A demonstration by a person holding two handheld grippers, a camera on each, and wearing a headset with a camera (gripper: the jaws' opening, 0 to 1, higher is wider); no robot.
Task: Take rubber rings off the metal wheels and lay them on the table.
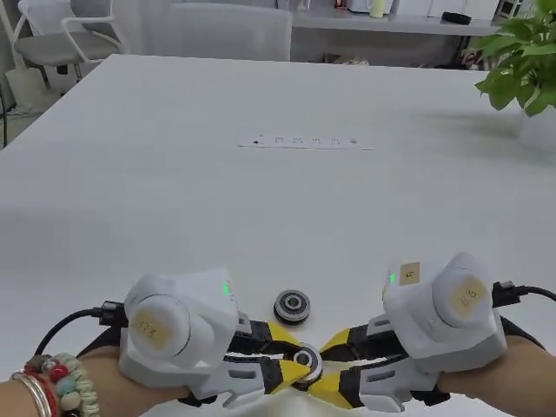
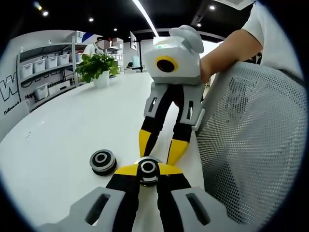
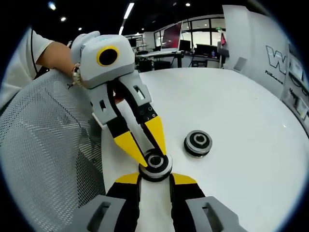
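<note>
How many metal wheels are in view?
2. The first wheel sits between the tips of the left gripper and right gripper; the second wheel lies on the table just beyond.

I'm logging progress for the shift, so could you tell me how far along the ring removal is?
Done: nothing yet; no loose ring lies on the table. In hand: the left gripper and right gripper are both closed on one wheel, whose black ring looks to be still on. Left: that ring, plus the second wheel, which sits untouched with its rubber on.
</note>
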